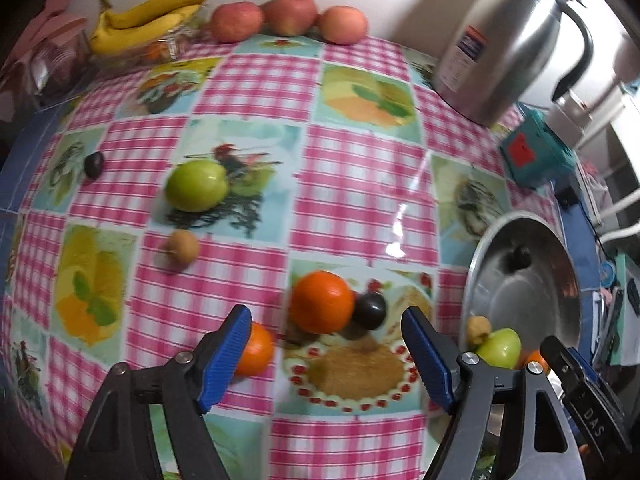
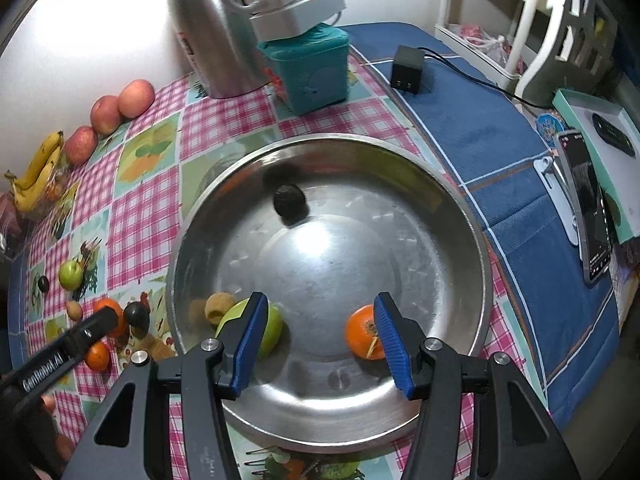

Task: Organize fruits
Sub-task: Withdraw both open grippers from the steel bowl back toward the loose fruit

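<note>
My left gripper (image 1: 326, 340) is open and empty above the checked tablecloth. An orange (image 1: 321, 301) and a dark plum (image 1: 371, 311) lie just beyond its fingertips; a smaller orange (image 1: 256, 349) sits by its left finger. A green fruit (image 1: 197, 186), a small brown fruit (image 1: 182, 249) and another plum (image 1: 94, 165) lie further left. My right gripper (image 2: 318, 332) is open and empty over the steel bowl (image 2: 460, 208), which holds a green fruit (image 2: 272, 330), an orange (image 2: 362, 338), a brown fruit (image 2: 219, 307) and a plum (image 2: 289, 199).
Bananas (image 1: 148, 16) and three apples (image 1: 288, 14) lie at the table's far edge. A steel kettle (image 1: 508, 40) and a teal box (image 1: 534, 156) stand at the back right. A phone (image 2: 588, 212) and black adapter (image 2: 408, 68) lie on the blue cloth.
</note>
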The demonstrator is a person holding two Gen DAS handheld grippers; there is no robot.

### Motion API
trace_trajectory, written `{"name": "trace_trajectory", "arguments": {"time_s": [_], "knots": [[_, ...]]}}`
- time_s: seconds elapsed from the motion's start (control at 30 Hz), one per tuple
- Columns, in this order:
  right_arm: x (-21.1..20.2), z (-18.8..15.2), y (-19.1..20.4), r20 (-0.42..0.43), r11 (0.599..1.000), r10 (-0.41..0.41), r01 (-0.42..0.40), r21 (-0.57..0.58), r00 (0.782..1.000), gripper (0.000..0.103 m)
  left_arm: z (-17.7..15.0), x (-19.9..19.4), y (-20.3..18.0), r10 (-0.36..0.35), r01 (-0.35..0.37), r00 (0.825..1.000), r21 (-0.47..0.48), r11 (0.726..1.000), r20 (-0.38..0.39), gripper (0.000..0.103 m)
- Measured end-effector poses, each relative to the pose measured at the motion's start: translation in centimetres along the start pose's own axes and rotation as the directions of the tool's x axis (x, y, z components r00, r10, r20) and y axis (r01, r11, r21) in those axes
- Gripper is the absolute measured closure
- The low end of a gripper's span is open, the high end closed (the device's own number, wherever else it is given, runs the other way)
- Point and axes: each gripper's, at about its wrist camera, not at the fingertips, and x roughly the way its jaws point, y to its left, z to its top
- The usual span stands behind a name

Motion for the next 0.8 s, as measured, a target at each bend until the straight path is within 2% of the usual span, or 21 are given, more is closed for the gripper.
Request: {"name": "trace_trajectory", "arguments": {"time_s": [0.33, 0.47, 0.57, 0.67, 0.8], "knots": [[-0.9, -0.9, 3.0, 0.013, 0.996, 0.021, -0.02, -0.093, 1.0, 0.047, 0.7, -1.3, 2.6, 0.025, -0.023, 0.999, -0.063, 0.998, 0.029, 0.022], [-1.1, -1.2, 4.1, 0.019, 0.992, 0.016, -0.014, -0.129, 1.0, 0.047, 0.8, -1.8, 3.5, 0.041, -0.037, 0.998, -0.076, 0.996, 0.044, 0.008], [-1.2, -1.3, 4.5, 0.022, 0.989, 0.016, -0.013, -0.144, 1.0, 0.047, 0.9, -2.0, 3.7, 0.044, -0.04, 0.998, -0.079, 0.996, 0.053, 0.007], [-1.0, -1.4, 4.9, 0.018, 0.988, 0.01, -0.007, -0.157, 1.0, 0.047, 0.8, -2.1, 4.0, 0.054, -0.049, 0.997, -0.08, 0.996, 0.062, 0.0], [-0.6, -1.6, 5.2, 0.007, 0.986, 0.009, -0.008, -0.166, 1.0, 0.043, 0.8, -2.2, 4.3, 0.063, -0.058, 0.996, -0.081, 0.995, 0.065, 0.0]]}}
